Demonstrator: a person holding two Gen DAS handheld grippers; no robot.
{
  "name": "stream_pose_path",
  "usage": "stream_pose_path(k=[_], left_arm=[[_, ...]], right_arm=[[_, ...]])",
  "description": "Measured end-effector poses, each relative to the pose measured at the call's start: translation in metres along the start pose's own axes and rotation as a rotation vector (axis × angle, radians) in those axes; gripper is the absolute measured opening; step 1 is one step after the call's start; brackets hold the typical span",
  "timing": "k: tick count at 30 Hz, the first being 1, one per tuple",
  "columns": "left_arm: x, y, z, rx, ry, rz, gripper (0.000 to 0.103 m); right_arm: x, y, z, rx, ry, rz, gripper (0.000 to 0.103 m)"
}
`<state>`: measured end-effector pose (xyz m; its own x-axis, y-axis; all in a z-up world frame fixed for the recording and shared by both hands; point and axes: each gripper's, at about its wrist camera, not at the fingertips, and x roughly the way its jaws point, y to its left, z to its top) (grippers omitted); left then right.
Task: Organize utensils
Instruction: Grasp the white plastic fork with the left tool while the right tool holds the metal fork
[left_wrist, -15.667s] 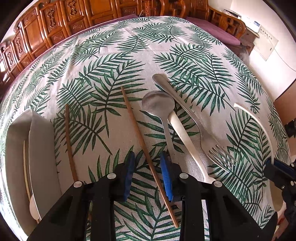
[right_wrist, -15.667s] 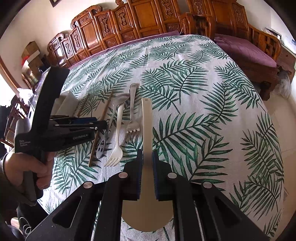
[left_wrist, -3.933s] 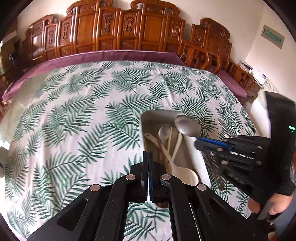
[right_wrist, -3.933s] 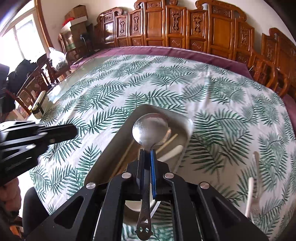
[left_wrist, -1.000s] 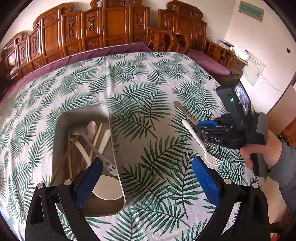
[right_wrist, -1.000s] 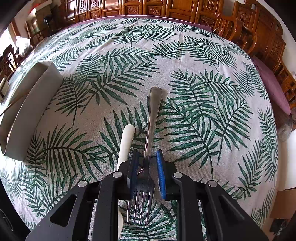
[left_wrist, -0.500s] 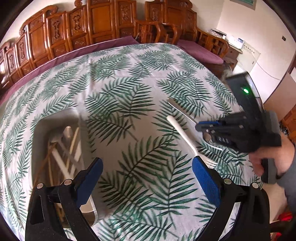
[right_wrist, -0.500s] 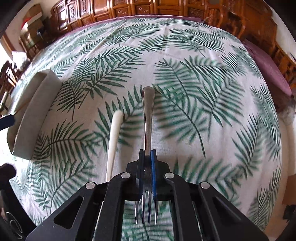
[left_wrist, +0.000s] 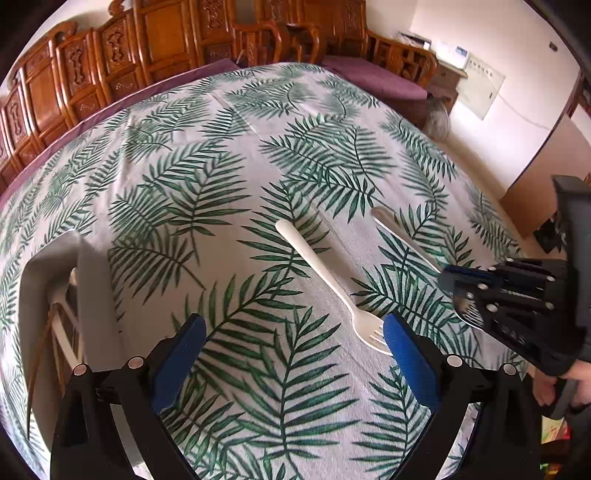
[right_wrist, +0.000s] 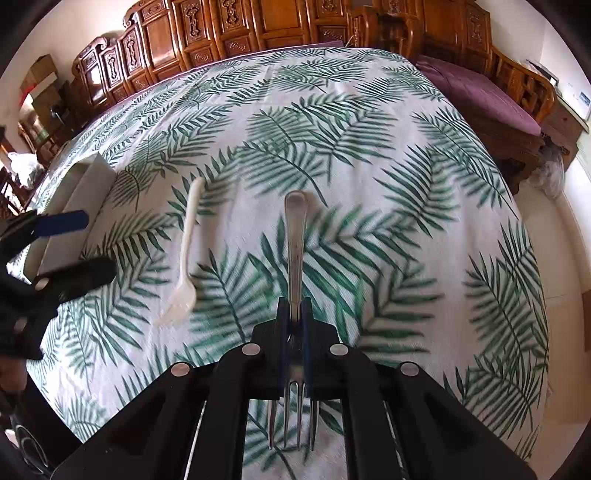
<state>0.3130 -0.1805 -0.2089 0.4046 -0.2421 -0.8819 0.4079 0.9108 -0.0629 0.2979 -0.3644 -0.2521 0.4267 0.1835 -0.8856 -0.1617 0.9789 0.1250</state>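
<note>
Right gripper (right_wrist: 294, 325) clamped on metal fork (right_wrist: 294, 236). Left gripper (left_wrist: 293, 354) wide open, empty; white fork (left_wrist: 325, 273) between its fingers.

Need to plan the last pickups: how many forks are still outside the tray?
2. The metal fork is clamped in the right gripper; the white plastic fork lies on the tablecloth, between the left gripper's open jaws.
</note>
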Motion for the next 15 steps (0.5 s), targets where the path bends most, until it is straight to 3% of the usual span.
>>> stream_pose_path(k=[7, 11, 15], left_arm=[[0.021, -0.014, 0.008, -0.006, 0.049, -0.002, 0.078], [0.031, -0.025, 0.014, 0.001, 0.077, -0.006, 0.060], [0.039, -0.034, 0.019, 0.007, 0.089, -0.018, 0.058]], right_arm=[[0.005, -0.010, -0.012, 0.007, 0.008, 0.010, 0.008], [0.006, -0.012, -0.014, 0.010, 0.000, 0.022, 0.008], [0.005, -0.015, -0.017, 0.026, -0.014, 0.040, 0.008]])
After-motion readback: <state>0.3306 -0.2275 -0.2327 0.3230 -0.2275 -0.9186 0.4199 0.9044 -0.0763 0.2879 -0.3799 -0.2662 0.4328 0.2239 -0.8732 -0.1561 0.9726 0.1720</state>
